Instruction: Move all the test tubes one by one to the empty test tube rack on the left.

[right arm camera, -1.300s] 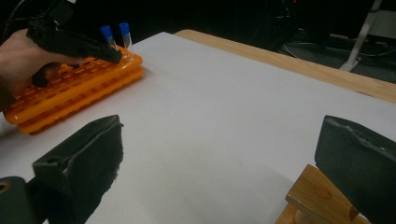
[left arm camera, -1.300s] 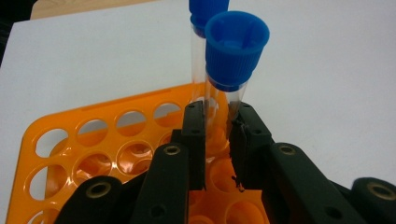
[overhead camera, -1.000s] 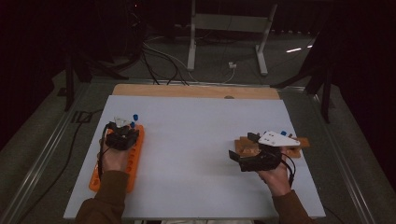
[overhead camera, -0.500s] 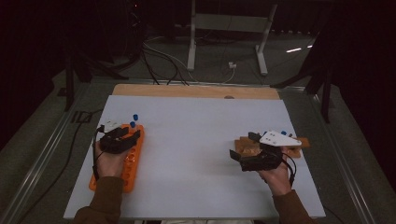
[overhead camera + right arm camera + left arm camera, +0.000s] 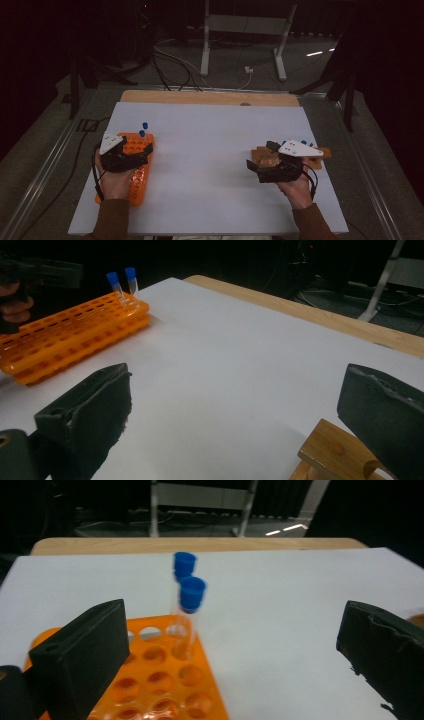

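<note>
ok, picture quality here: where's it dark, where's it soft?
High view: white table evenly lit, surroundings nearly black, the orange rack and both hands dim. Left gripper view: blue-capped tubes fairly sharp, near jaws slightly soft, no glare on the table. Right gripper view: the rack and tubes small but legible, the wooden block at the bottom edge cut off, background dark.

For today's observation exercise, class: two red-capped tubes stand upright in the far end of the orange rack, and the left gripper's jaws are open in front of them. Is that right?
Not quite. The caps are blue, not red, as the left gripper view shows. The two tubes do stand upright at the far end of the orange rack, with the left gripper open before them.
</note>
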The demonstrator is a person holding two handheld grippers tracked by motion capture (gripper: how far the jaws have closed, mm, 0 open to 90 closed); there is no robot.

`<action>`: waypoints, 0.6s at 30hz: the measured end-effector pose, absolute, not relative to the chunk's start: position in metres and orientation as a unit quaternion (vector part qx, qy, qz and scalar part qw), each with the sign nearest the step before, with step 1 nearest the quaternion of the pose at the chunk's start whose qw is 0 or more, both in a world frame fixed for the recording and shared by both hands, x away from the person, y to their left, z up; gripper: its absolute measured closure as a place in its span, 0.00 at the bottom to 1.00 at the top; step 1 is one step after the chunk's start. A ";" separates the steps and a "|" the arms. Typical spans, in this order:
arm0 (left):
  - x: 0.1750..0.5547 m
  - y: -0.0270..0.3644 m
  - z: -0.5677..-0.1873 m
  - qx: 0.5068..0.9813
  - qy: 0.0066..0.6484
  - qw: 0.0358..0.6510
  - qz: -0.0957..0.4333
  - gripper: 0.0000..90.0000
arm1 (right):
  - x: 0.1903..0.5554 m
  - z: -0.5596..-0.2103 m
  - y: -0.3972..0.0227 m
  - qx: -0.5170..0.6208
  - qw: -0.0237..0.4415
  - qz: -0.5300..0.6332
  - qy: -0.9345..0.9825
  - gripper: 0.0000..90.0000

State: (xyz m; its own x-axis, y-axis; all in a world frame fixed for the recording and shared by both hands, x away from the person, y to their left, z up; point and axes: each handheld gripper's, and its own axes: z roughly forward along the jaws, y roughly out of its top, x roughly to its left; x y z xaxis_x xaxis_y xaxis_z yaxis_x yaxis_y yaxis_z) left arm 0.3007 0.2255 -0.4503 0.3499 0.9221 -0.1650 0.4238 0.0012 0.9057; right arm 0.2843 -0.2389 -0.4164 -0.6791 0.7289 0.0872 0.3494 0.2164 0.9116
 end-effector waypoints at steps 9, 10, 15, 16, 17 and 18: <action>0.291 0.220 -0.452 0.655 0.495 0.514 0.249 0.01 | 0.285 -0.413 -0.243 0.358 0.206 0.506 0.757 0.01; 0.290 0.219 -0.451 0.655 0.492 0.516 0.249 0.01 | 0.285 -0.412 -0.244 0.357 0.210 0.505 0.757 0.01; 0.287 0.218 -0.450 0.657 0.486 0.518 0.253 0.01 | 0.289 -0.408 -0.253 0.367 0.219 0.503 0.751 0.01; 0.286 0.218 -0.449 0.655 0.486 0.520 0.253 0.01 | 0.290 -0.407 -0.255 0.369 0.223 0.503 0.749 0.01; 0.286 0.218 -0.449 0.654 0.486 0.521 0.253 0.01 | 0.291 -0.406 -0.258 0.372 0.228 0.503 0.746 0.01; 0.286 0.218 -0.449 0.653 0.485 0.522 0.254 0.01 | 0.292 -0.405 -0.260 0.372 0.235 0.504 0.743 0.01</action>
State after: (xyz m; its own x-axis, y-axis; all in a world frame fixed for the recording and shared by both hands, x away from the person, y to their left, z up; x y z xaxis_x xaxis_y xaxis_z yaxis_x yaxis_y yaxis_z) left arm 0.2865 0.2180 -0.4492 0.4001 0.8994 -0.1760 0.3696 0.0174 0.9290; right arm 0.2922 -0.2605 -0.4051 -0.6121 0.7904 0.0256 0.3161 0.2149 0.9240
